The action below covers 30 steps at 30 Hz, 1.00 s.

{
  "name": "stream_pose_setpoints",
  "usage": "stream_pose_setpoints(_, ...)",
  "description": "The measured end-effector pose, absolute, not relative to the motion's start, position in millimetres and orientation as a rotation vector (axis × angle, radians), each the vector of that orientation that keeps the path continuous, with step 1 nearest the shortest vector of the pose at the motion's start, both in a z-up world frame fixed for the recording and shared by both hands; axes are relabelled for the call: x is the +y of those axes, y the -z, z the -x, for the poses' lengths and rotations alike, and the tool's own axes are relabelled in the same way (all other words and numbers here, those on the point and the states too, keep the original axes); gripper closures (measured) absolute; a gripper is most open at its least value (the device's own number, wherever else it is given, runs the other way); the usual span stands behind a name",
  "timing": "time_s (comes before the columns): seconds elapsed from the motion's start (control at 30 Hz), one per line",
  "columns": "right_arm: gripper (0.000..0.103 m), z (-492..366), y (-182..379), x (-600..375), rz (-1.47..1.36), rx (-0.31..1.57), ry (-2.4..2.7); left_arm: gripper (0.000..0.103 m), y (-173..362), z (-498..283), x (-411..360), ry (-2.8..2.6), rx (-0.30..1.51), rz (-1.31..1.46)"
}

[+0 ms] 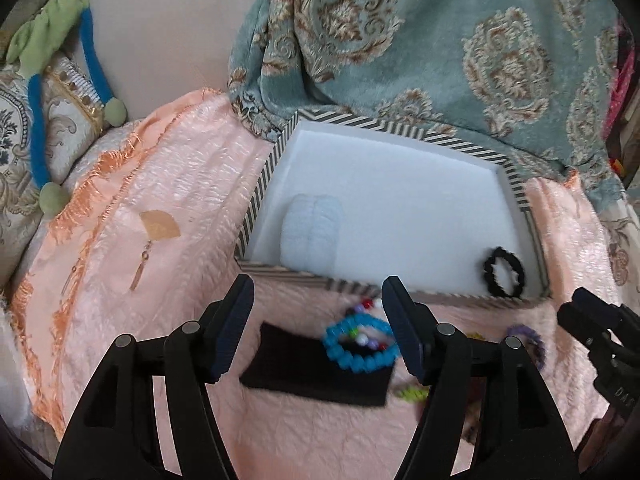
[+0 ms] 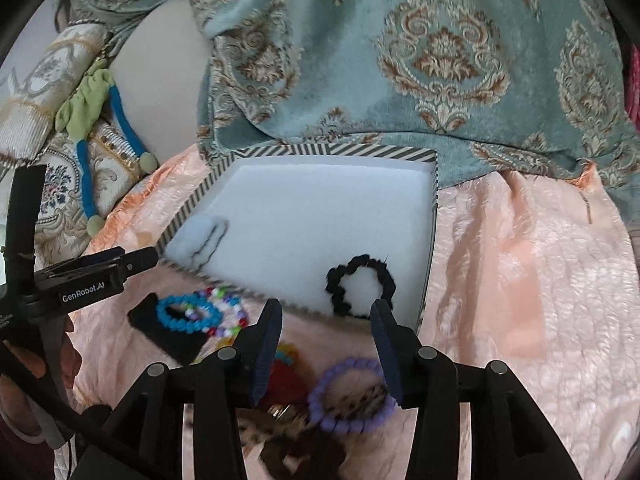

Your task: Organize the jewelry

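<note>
A white tray with a striped rim (image 1: 256,196) (image 2: 192,208) lies on the pink bedspread. In it are a black scrunchie (image 1: 503,271) (image 2: 360,284) and a pale blue scrunchie (image 1: 310,234) (image 2: 198,236). In front of the tray, a blue bead bracelet (image 1: 360,346) (image 2: 186,314) and a multicolour bead bracelet (image 2: 230,312) lie by a black cloth (image 1: 312,376). A purple bead bracelet (image 2: 352,396) (image 1: 532,340) lies nearer. My left gripper (image 1: 320,328) is open above the blue bracelet. My right gripper (image 2: 326,346) is open above the purple bracelet.
Gold earrings (image 1: 142,268) and a tan card (image 1: 160,226) lie on the bedspread to the left. A teal patterned blanket (image 1: 440,40) is piled behind the tray. A green and blue plush (image 1: 60,20) and cushions sit at far left. Colourful and leopard-print hair items (image 2: 288,420) lie under my right gripper.
</note>
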State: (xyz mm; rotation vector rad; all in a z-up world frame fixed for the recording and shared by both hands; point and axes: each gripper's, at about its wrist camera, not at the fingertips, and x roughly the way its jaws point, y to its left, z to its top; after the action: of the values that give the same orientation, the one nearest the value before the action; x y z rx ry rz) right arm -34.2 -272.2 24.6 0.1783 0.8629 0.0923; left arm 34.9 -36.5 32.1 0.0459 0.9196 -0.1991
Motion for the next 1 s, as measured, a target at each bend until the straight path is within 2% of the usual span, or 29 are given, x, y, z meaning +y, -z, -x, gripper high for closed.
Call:
stream_pose_setpoints(0.1, 0.051, 49.7, -31.3, -267.9, -0.184, 0.848, -0.089, 0.036, -41.0, -15.3, -38.8, 0.190, 0.883, -0.069)
stream_pose_setpoints(0.13, 0.043, 55.7, -34.2, -266.4, -0.189, 0.840, -0.090, 0.036, -43.1, -9.9, -38.9, 0.186, 0.874, -0.075)
stream_pose_setpoints(0.17, 0.039, 61.7, -36.8, -264.9, -0.191, 0.831, -0.090, 0.036, -46.4, -2.0, -38.4, 0.182, 0.859, -0.074)
stream_pose_setpoints(0.5, 0.038, 95.8, -61.5, -245.2, -0.138, 0.780, -0.094, 0.036, -63.7, 39.2, -33.0, 0.195, 0.804, -0.059)
stream_pose_setpoints(0.6, 0.035, 102.6, -63.4, -243.1, -0.137, 0.778, -0.095, 0.036, -65.2, 45.7, -33.9, 0.193, 0.805, -0.068)
stream_pose_setpoints(1.0, 0.035, 119.8, -69.4, -247.1, -0.134, 0.770, -0.087, 0.036, -73.0, 65.5, -32.4, 0.188, 0.779, -0.072)
